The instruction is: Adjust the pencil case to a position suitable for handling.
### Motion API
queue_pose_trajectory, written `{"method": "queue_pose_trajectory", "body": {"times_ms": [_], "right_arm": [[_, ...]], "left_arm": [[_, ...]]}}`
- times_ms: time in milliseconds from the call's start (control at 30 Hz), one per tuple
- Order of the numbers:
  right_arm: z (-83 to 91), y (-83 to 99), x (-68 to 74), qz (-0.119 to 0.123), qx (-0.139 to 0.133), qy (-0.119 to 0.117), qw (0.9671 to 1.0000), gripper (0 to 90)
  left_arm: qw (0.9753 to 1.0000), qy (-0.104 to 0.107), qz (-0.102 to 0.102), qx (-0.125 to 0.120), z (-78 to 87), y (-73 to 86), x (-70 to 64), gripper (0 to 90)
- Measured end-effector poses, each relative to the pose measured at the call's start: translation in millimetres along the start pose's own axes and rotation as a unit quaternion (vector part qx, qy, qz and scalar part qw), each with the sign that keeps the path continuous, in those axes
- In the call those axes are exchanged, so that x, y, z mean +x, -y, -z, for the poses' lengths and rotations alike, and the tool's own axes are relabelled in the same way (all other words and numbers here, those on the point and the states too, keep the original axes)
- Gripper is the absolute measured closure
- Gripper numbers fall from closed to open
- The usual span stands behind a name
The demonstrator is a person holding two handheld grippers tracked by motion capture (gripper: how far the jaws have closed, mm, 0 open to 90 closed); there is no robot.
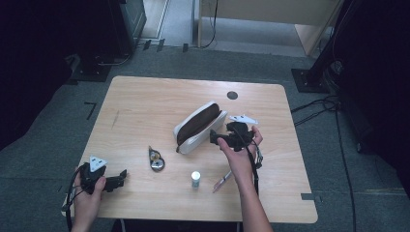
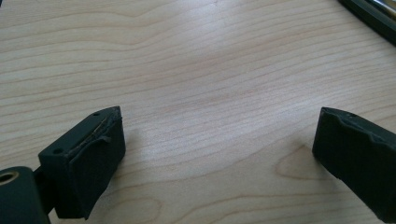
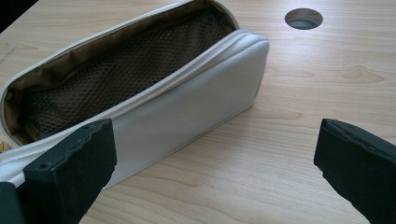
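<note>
pouch (image 1: 200, 126) lies open on wooden table (image 1: 145, 106).

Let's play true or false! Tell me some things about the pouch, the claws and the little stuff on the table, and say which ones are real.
1. The white pouch is zipped shut. False: it lies open, and its dark mesh lining shows.
2. The right claw is open and holds nothing. True.
3. The left claw is squeezing the pen. False: it is open over bare table, and the pen lies near the person's right forearm.
4. A small white-capped bottle stands upright between the roundish dark gadget and the pen. True.
5. The round hole in the table is beside the left claw. False: it is on the far side, beyond the pouch.
</note>
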State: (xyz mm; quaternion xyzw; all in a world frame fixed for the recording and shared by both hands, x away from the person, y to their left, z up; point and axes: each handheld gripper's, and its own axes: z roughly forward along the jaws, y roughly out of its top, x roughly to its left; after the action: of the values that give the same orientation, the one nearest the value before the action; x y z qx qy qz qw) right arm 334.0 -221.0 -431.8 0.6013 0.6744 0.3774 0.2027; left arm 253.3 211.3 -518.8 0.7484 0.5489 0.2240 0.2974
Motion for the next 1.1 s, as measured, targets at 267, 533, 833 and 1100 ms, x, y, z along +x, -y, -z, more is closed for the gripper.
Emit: {"method": "queue_pose_trajectory", "body": {"times_ms": [267, 533, 833, 1100], "right_arm": [[-8.8, -10.2, 11.4, -0.011, -0.004, -0.006, 0.9999, 0.0], [-19.9, -14.7, 24.8, -0.008, 0.009, -0.013, 0.9998, 0.0], [-32.0, -15.5, 38.2, 0.002, 0.025, -0.02, 0.9995, 0.0], [-39.7, -13.4, 40.5, 0.008, 0.038, -0.026, 0.9989, 6.3]], "left_arm": [[1.0, 0.004, -0.005, 0.0, 0.0, 0.0, -0.4, 2.6], [0.9999, 0.007, -0.009, 0.001, 0.1, 0.0, -0.4, 2.6], [0.9999, 0.007, -0.009, 0.001, 0.0, 0.0, -0.4, 2.6], [0.9999, 0.007, -0.009, 0.001, 0.0, -0.1, -0.4, 2.6]]}}
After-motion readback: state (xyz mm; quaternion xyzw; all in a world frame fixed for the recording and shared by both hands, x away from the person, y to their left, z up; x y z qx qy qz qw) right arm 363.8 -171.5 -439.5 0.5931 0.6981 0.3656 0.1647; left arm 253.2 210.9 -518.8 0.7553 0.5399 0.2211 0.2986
